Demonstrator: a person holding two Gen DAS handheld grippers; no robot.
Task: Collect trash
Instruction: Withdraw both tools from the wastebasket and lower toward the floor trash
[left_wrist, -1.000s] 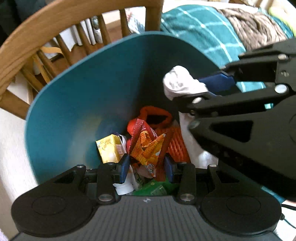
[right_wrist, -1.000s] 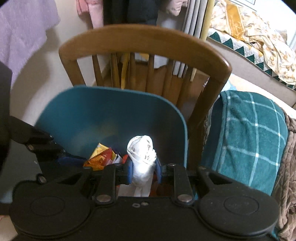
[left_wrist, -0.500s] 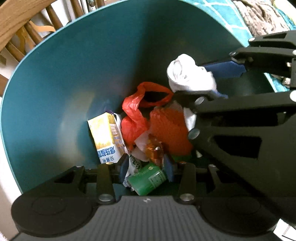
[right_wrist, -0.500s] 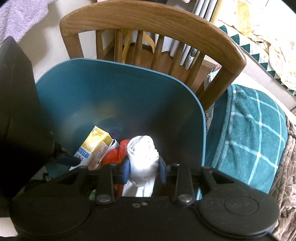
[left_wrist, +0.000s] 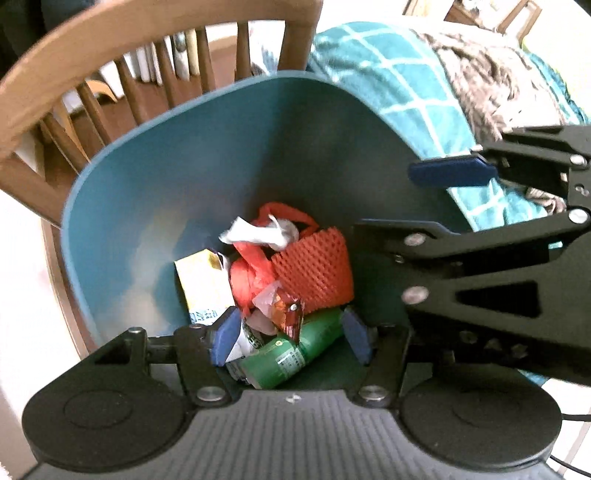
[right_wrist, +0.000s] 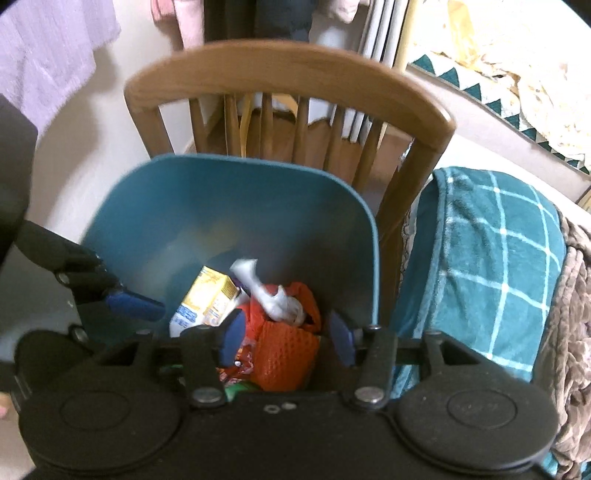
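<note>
Left gripper (left_wrist: 290, 338) over the mouth of the bin, pointing steeply down. Jaws opening, about half spread, nothing between the pads. A second ago they pinched an orange snack wrapper; that wrapper (left_wrist: 286, 312) now lies loose on the heap below, beside a green bottle (left_wrist: 291, 354).

Right gripper (right_wrist: 286, 338) alongside, also aimed into the bin. Jaws opening, roughly half spread, empty. A second ago they held a white wad of tissue; the tissue (right_wrist: 275, 295) has dropped and rests on top of the pile, against the red plastic bag (left_wrist: 247, 280) and the orange foam net (left_wrist: 314, 269).

Further in: a yellow carton (right_wrist: 208, 299) leans at the left of the heap. All of it sits at the bottom of the teal bin (right_wrist: 229, 206), well under the rim.

Behind the bin: a wooden chair (right_wrist: 288, 74), its spindle back just beyond the far rim. To the right, a teal checked blanket (right_wrist: 491, 266).

Reading: both pieces released and landed inside, none on the rim or floor in view. This drop looks complete; both grippers are free to lift clear and go for any trash left elsewhere. Pictures are slightly blurred, so fine detail of the heap is uncertain.
</note>
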